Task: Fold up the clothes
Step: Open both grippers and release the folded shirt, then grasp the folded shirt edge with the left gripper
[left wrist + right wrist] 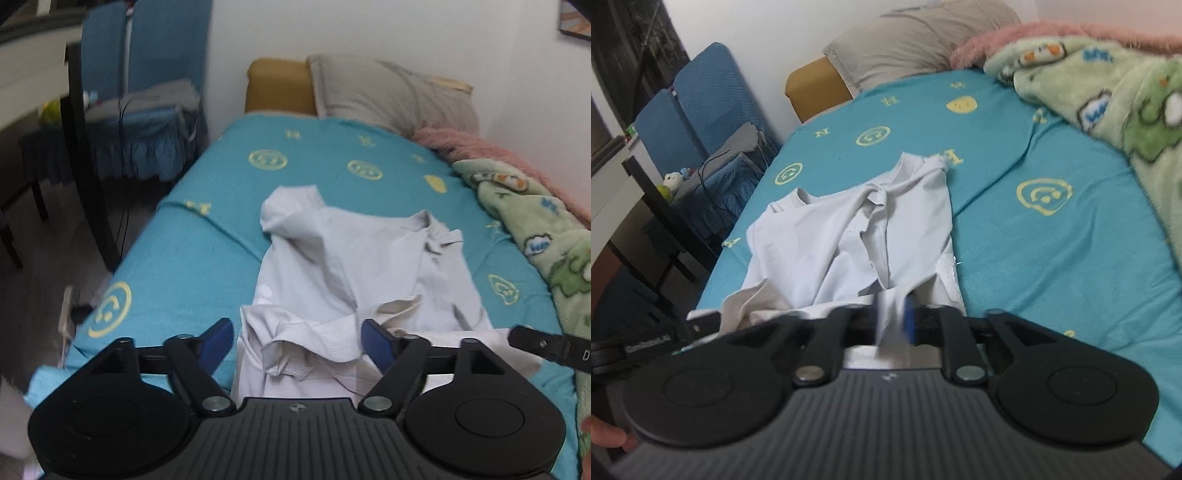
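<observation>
A crumpled white shirt point(354, 266) lies on the teal bed sheet point(192, 243), collar toward the pillow. My left gripper point(297, 339) is open, its blue pads on either side of a bunched near edge of the shirt, without pinching it. The right gripper's black tip point(535, 341) shows at the right edge of the left wrist view. In the right wrist view the same shirt point(857, 236) lies ahead, and my right gripper point(895, 325) is shut on a fold of its near hem.
A grey pillow point(391, 96) and a mustard headboard cushion point(277, 86) are at the far end of the bed. A green cartoon blanket point(1108, 92) and a pink blanket point(480, 147) lie along the wall side. Blue chairs point(147, 110) stand left of the bed.
</observation>
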### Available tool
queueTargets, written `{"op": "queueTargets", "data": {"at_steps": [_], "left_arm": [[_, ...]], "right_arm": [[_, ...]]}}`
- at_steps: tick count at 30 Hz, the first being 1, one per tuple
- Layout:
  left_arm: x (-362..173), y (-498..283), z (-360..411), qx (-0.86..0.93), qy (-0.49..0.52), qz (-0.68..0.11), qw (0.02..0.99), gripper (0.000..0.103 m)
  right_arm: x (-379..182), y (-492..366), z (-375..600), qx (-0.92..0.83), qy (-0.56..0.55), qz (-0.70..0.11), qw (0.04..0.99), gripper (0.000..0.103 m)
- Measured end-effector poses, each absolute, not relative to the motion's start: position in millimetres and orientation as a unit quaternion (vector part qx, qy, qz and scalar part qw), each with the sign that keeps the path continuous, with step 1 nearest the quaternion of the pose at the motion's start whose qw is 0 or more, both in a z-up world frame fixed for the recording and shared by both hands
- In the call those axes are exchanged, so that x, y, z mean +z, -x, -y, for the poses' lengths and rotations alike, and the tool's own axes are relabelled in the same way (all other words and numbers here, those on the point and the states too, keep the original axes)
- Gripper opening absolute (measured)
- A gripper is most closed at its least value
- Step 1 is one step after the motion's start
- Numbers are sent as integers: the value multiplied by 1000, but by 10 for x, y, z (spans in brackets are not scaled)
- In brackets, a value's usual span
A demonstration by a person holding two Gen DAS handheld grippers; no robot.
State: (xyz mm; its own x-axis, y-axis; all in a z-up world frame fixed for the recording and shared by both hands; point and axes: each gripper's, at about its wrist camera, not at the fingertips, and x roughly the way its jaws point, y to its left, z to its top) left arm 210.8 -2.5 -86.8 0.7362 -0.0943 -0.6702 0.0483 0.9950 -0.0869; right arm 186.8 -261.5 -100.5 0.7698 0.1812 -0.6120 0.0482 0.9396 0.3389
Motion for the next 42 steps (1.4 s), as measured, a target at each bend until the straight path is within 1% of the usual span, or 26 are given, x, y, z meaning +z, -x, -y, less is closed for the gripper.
{"op": "queueTargets", "data": {"at_steps": [1,2,9,12,17,21,25,31,37,40,42], "left_arm": [[-804,-2028,37,-42,24,-351,935,84],[-739,-1938,43,-46,19,-341,939,84],[-423,-1344,69,-67,-16,-300,951,93],[-371,-1102,84,-70,-39,-285,955,94],[-403,-771,59,-80,-39,-266,960,96],[-526,-615,5,-82,-32,-270,959,96],[-619,-573,-97,-89,1,-306,948,96],[-854,-724,-277,-105,110,-405,901,96],[-1282,-943,-460,-115,217,-501,830,94],[-1478,-1038,-581,-111,267,-525,800,94],[-1541,-1080,-640,-114,290,-524,793,96]], "right_arm": [[-941,-1770,2593,34,-163,-320,933,89],[-875,-1665,2569,30,-154,-301,941,91],[-527,-1171,2379,34,-92,-267,959,91],[-466,-969,2324,34,-84,-260,961,91],[-441,-679,2269,33,-86,-258,962,91],[-432,-507,2256,32,-96,-257,961,91],[-427,-412,2279,31,-115,-253,960,91],[-465,-457,2247,22,-111,-264,958,91],[-538,-518,2187,16,-101,-290,952,91],[-584,-559,2184,14,-111,-306,945,91],[-621,-592,2197,12,-127,-320,939,91]]}}
